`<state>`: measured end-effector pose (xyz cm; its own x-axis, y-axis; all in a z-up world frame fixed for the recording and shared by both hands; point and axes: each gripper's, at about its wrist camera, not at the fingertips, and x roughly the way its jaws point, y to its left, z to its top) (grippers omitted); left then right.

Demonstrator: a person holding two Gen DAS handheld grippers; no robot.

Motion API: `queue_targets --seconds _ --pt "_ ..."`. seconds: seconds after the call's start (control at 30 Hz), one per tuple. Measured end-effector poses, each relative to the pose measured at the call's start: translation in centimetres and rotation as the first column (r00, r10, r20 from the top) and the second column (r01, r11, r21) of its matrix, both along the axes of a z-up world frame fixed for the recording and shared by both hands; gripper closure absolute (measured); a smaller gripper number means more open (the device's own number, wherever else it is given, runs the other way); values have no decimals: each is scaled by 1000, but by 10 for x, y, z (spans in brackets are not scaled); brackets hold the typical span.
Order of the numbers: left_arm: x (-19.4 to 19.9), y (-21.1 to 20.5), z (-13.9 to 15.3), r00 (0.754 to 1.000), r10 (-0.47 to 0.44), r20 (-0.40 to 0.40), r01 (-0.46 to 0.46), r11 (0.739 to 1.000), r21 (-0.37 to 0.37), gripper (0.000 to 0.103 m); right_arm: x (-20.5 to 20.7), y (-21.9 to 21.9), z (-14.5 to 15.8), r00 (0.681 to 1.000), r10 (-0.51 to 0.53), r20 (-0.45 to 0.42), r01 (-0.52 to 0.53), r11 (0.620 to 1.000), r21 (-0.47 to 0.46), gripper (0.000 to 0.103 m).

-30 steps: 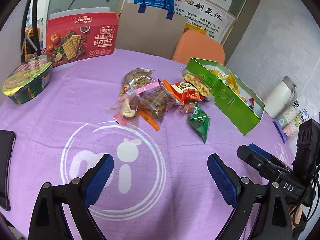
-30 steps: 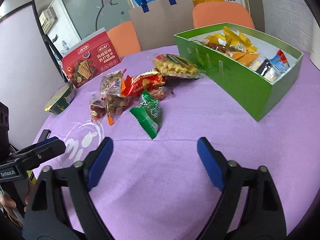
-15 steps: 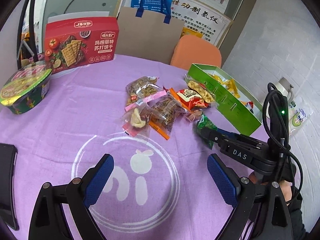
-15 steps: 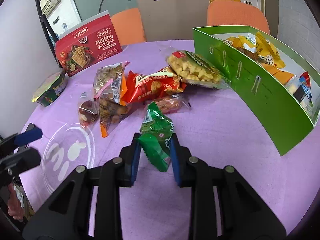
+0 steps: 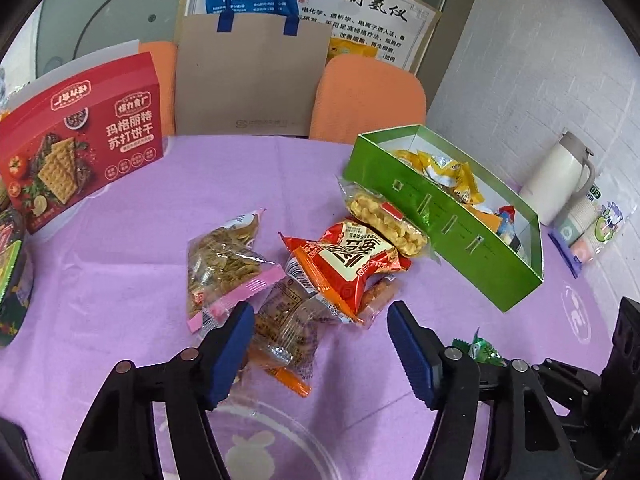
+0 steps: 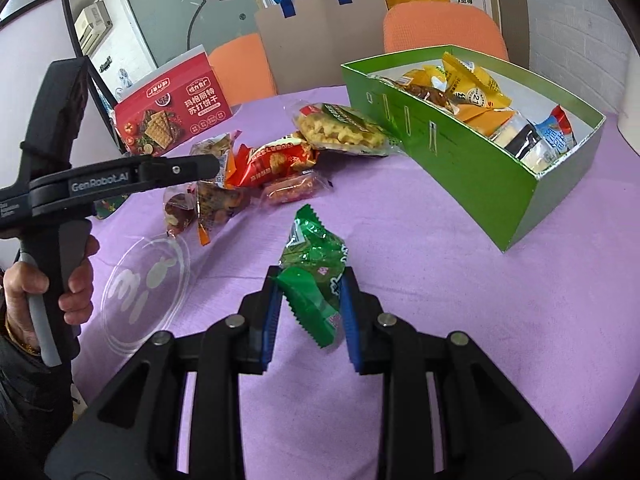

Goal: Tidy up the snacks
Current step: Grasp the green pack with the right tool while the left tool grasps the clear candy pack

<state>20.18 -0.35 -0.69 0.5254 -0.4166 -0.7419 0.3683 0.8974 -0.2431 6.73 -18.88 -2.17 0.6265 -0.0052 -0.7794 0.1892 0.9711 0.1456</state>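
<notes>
A green snack packet (image 6: 316, 276) is pinched between the blue pads of my right gripper (image 6: 310, 312) and held above the purple tablecloth (image 6: 440, 300); its tip also shows in the left wrist view (image 5: 478, 347). My left gripper (image 5: 320, 344) is open, its pads either side of a clear brown-snack packet (image 5: 286, 328) at the near edge of the snack pile. The pile also holds a red packet (image 5: 346, 260), a seed packet (image 5: 222, 264) and a yellow puff packet (image 5: 384, 218). The green box (image 5: 452, 236), open-topped, holds several yellow packets.
A red cracker box (image 5: 80, 152) stands at the far left and a brown paper bag (image 5: 252, 76) behind the table. An instant noodle bowl (image 5: 10, 280) sits at the left edge. A white flask (image 5: 560, 176) and cups stand right of the green box.
My right gripper, shut on the green packet, has lifted it off the cloth and drawn back from the pile. My left gripper has moved forward to the snack pile.
</notes>
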Motion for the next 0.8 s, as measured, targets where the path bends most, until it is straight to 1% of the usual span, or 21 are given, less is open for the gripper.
queue_targets --seconds 0.03,0.07,0.1,0.13,0.17,0.23,0.3,0.37,0.4,0.47,0.57,0.67,0.7,0.8 --pt "2 -2 -2 1000 -5 -7 5 1000 2 38 0 -1 0 1000 -1 0 1 1000 5 73" --pt "3 -4 -5 1000 -3 -12 3 1000 10 42 -2 -2 -1 1000 -3 1 3 1000 8 73" --pt "2 -6 -7 1000 -10 -24 10 1000 13 57 -3 -1 -1 1000 -3 1 3 1000 13 73" --pt "1 -8 -10 999 -28 -37 29 1000 13 61 -3 -2 -2 1000 -1 0 1 1000 16 73" --pt "-3 -10 -11 999 -41 -34 42 999 19 62 -4 -2 -3 1000 0 -3 0 1000 19 72" --pt "-15 -11 -10 996 -81 -46 81 997 -4 62 -6 -1 -4 1000 0 -6 1 1000 22 72" --pt "-25 -2 -1 997 -69 -21 68 997 -21 62 -7 -1 -4 1000 -2 -5 2 1000 30 72" --pt "-33 16 10 1000 5 21 -4 1000 -31 60 -9 -1 -5 1000 -4 -5 4 999 33 72" --pt "-34 27 14 998 54 28 -53 998 -35 55 -10 -1 -5 1000 -5 -4 5 999 36 72" --pt "-33 43 16 993 117 32 -116 993 -34 52 -11 0 -4 1000 -3 -1 3 999 45 72" --pt "-25 51 5 989 145 -7 -146 989 -4 51 -13 2 -4 1000 -2 0 2 999 45 72" --pt "-14 47 -13 986 166 -27 -164 985 48 46 -17 2 -4 1000 -3 0 3 999 42 72" --pt "-10 46 -20 985 169 -39 -166 984 59 46 -18 1 -3 1000 -4 -1 4 999 41 72" --pt "-3 44 -33 987 148 -69 -145 989 41 47 -22 0 -3 1000 -13 -6 13 999 38 72"
